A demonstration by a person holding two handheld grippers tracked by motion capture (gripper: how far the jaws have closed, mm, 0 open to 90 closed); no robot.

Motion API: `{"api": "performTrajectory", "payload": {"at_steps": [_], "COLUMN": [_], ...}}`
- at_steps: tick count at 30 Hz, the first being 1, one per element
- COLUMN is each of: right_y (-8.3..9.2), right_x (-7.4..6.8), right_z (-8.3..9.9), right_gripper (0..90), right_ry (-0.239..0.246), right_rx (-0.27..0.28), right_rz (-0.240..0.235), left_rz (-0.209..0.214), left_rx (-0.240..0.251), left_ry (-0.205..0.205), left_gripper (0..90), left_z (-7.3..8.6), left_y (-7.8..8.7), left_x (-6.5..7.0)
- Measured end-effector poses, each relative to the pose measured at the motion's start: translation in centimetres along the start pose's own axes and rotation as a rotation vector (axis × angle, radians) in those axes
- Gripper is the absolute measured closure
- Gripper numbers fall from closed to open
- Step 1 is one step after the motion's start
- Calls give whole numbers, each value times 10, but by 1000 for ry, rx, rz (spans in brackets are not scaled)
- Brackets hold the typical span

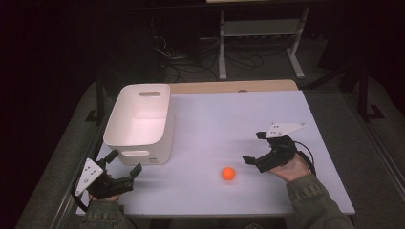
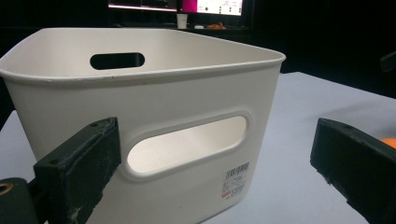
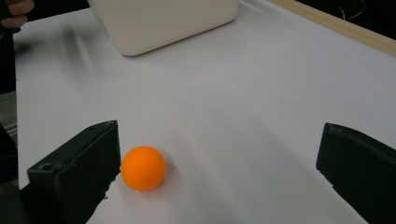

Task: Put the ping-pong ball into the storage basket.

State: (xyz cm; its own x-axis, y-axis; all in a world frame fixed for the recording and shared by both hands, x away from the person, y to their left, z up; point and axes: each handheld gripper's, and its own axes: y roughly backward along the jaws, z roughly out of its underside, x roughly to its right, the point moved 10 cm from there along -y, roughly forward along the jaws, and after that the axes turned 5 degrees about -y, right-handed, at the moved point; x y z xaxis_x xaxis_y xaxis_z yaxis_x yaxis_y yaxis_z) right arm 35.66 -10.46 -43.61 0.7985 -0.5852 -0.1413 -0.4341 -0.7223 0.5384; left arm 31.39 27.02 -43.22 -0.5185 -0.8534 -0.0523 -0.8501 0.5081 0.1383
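Note:
A small orange ball point(image 1: 229, 173) lies on the white table point(image 1: 229, 119) toward the front. My right gripper point(image 1: 253, 148) stands open just right of it, jaws pointing left. In the right gripper view the ball point(image 3: 142, 168) rests on the table beside the left jaw, inside the wide gap of the right gripper point(image 3: 217, 172). A white plastic bin point(image 1: 138, 121) with handle slots stands at the left, and nothing shows inside it. My left gripper point(image 1: 125, 162) is open at the bin's near corner. In the left gripper view the bin point(image 2: 163, 93) looms close ahead of the left gripper point(image 2: 215, 172).
A wooden strip point(image 1: 234, 87) runs along the table's far edge. Beyond it a metal shelf frame point(image 1: 260, 38) and cables stand on the dark floor. The bin point(image 3: 163, 23) and the other hand point(image 3: 14, 11) appear far off in the right gripper view.

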Motion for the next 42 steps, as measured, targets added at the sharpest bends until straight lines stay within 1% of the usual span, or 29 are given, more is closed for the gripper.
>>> {"api": "performTrajectory", "payload": {"at_steps": [1, 9, 17, 21, 32, 33, 36, 42], "right_y": [-2, -12, -18, -21, -28, -29, -32, -37], "right_x": [-3, -9, -14, -17, -21, -23, -24, -28], "right_z": [1, 5, 7, 9, 14, 15, 18, 22], "right_gripper": [0, 0, 0, 0, 0, 0, 0, 0], "right_ry": [-2, 14, 21, 16, 25, 22, 35, 38], "right_rx": [-8, -44, -67, -83, -115, -126, -147, -169], "right_rz": [-9, -31, -50, -64, -80, -89, -86, -96], "left_rz": [0, 1, 1, 1, 2, 2, 2, 4], "left_rx": [0, 1, 2, 2, 1, 0, 0, 0], "left_ry": [0, 2, -2, -1, -2, -2, -2, -2], "left_gripper": [15, 15, 15, 15, 15, 15, 15, 15], "left_z": [0, 0, -1, -1, 0, 0, 0, 0], "left_y": [0, 0, 0, 1, 0, 0, 1, 1], "left_x": [0, 0, 1, 1, 1, 1, 1, 1]}}
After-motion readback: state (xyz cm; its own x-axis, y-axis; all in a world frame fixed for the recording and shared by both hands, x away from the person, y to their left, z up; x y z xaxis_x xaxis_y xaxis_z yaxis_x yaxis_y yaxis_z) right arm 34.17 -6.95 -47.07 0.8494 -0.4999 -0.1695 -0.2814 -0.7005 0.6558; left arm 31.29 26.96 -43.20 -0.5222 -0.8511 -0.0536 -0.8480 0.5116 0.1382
